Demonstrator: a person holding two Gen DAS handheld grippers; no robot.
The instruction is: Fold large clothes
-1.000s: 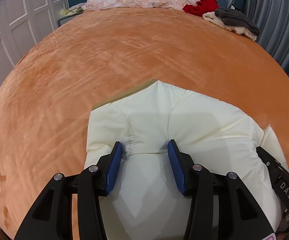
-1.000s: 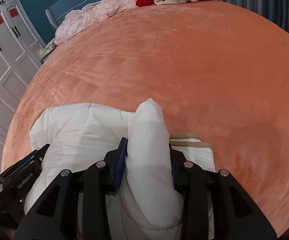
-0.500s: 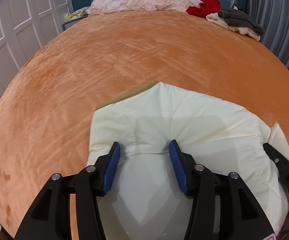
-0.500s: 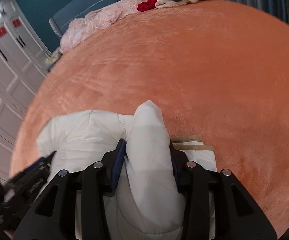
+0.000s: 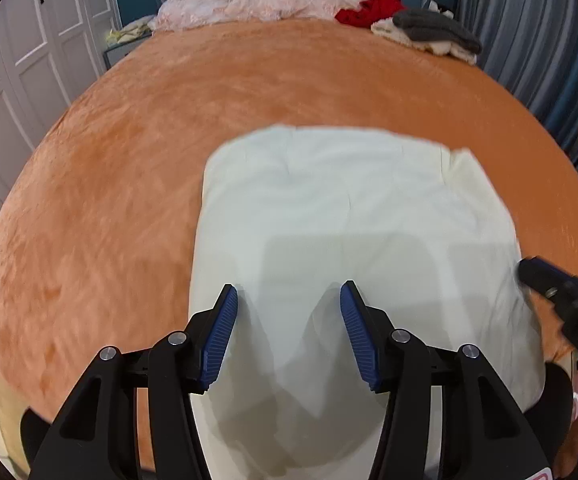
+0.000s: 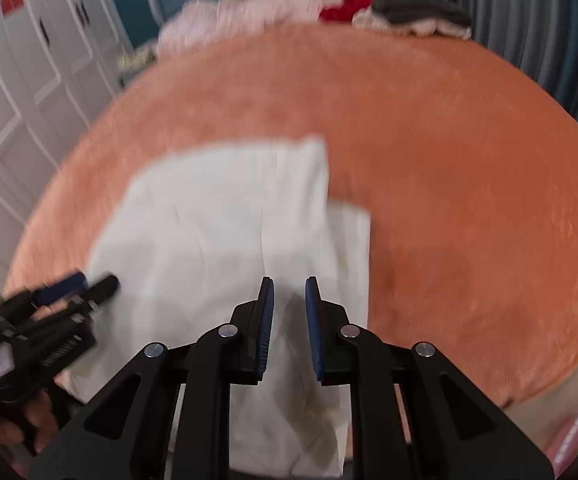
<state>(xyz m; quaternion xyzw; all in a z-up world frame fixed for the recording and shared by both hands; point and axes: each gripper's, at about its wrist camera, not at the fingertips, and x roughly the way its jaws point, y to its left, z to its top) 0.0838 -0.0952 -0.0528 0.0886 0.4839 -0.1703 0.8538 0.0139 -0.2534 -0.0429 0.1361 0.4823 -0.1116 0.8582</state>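
A cream padded jacket (image 5: 341,216) lies folded flat on the orange bed cover (image 5: 129,160), near its front edge; it also shows in the right wrist view (image 6: 217,216). My left gripper (image 5: 289,300) is open and empty, lifted above the jacket's near left part. My right gripper (image 6: 289,296) is open with a narrow gap, empty, above the jacket's near right part. Each gripper shows at the edge of the other's view. The right wrist view is blurred.
At the far end of the bed lie a pink quilt (image 5: 257,0), a red garment (image 5: 373,8) and a grey and cream pile (image 5: 433,32). White wardrobe doors (image 5: 21,60) stand on the left, grey curtains (image 5: 529,40) on the right.
Both grippers have let go of the jacket and pulled back and up. The right gripper released the sleeve it held. The jacket now lies flatter.
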